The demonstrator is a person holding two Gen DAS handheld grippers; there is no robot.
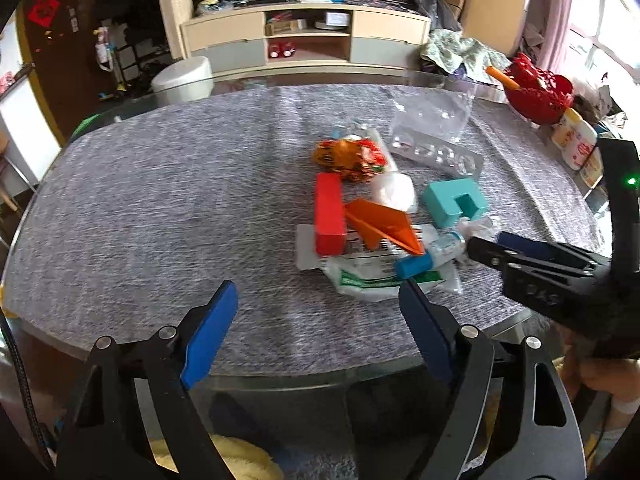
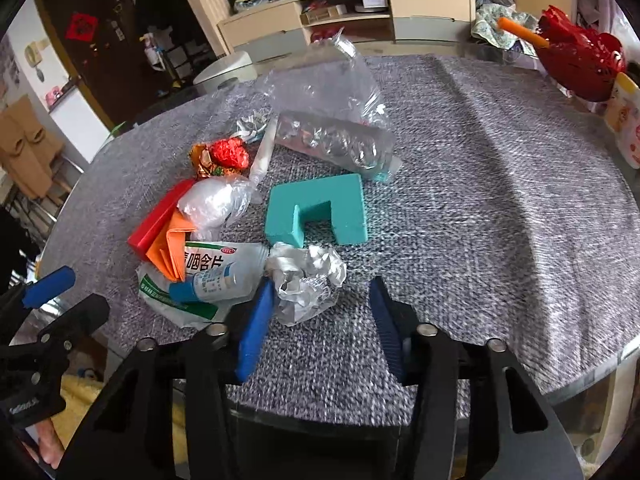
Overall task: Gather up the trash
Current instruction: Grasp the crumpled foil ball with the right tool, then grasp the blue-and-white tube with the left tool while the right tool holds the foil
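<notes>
Left wrist view: the left gripper (image 1: pixel 316 316) hangs over the near edge of the grey mat (image 1: pixel 160 200), its blue fingers (image 1: pixel 208 332) spread wide with nothing between them. The landmark is the teal block (image 1: pixel 454 202), a U-shaped piece lying on the mat. Left of it lies a red block (image 1: pixel 330 214), with an orange folded piece (image 1: pixel 384 224) between the two. Beyond the teal block sits a clear plastic tray (image 1: pixel 436 156), and to that tray's left a crumpled red-orange wrapper (image 1: pixel 350 160). Just left of the teal block lies a white plastic wad (image 1: pixel 394 192). Nearer than the teal block lies a white-green packet (image 1: pixel 372 276) with a blue-capped tube (image 1: pixel 428 258) on it. The right gripper (image 1: pixel 486 246) comes in from the right, its tip near the tube; its fingers look close together, though I cannot tell for sure here. Far right of the teal block stands a red basket (image 1: pixel 540 92).

Right wrist view: the right gripper (image 2: pixel 320 320) has its fingers (image 2: pixel 256 328) spread, with a crumpled foil ball (image 2: pixel 308 280) partly between them, its left side touching the left finger. The foil ball lies just nearer than the teal block (image 2: pixel 320 216). The packet (image 2: pixel 208 272) and tube (image 2: pixel 212 286) lie near-left of the teal block, the red block (image 2: pixel 160 218) farther left. The tray (image 2: pixel 340 144) sits behind it.
</notes>
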